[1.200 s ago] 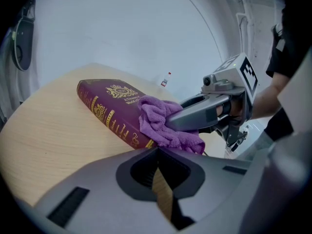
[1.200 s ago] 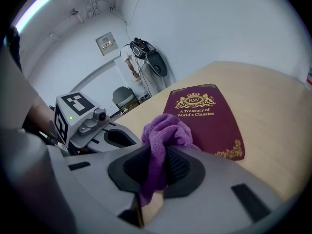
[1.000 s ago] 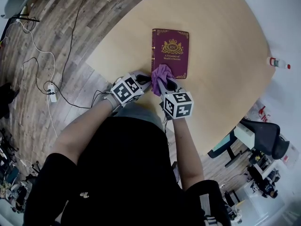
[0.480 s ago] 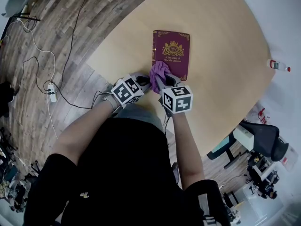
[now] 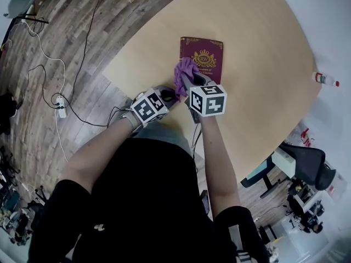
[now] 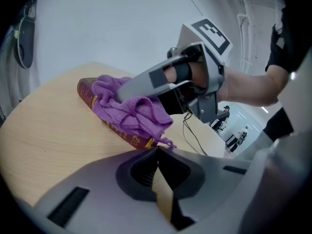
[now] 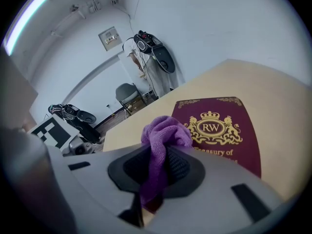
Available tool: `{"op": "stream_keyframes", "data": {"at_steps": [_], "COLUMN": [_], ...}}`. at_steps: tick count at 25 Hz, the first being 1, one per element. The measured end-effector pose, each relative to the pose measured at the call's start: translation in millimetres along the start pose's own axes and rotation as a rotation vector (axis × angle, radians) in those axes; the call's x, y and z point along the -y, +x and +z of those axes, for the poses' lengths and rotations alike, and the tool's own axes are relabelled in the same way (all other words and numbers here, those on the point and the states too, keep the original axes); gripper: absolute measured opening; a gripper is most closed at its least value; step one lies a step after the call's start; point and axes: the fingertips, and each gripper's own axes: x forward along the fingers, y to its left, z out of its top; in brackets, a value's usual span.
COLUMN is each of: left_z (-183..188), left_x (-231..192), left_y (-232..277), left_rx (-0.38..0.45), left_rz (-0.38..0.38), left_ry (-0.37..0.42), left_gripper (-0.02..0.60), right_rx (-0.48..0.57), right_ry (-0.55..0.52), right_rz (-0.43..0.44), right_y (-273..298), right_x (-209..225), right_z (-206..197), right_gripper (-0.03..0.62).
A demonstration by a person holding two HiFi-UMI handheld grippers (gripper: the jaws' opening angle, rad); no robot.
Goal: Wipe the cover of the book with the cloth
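Cloth [image 5: 185,72] covering book's [image 5: 208,56] near half, pinched in right hand-held gripper [image 5: 190,84]

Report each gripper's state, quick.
Left gripper: closed, holding nothing.
Right gripper: closed on the purple cloth.

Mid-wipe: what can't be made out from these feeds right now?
Head view: the near end of the maroon hardcover book is hidden under the purple knitted cloth and the right gripper.
Right gripper view: the gold title's lower lines are cut off by the jaws, shut on the cloth.
Left gripper view: left gripper, shut and empty, lies by the book's corner; contact cannot be told.
Head view: small pale bottle far right, label too small.
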Motion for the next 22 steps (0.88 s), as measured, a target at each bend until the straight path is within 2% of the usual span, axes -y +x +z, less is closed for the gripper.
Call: {"op": "stream_keyframes", "data": {"at_steps": [7, 22], "left_z": [-6.9, -7.9], "left_x": [-8.8, -4.2], "left_y": [1.6, 1.0], "left_rx": [-0.035, -0.03], "left_rz": [0.051, 0.047], "left_ry": [0.024, 0.044], "left_gripper": [0.02, 0.02], "right_rx": [0.02, 0.028], "right_ry": [0.018, 0.104], "right_rz": [-0.004, -0.006], "right_y": [20.6, 51.4], "right_x": [13.4, 35.7], "right_z": [36.7, 88.6], "right_gripper": [0.067, 0.066]}}
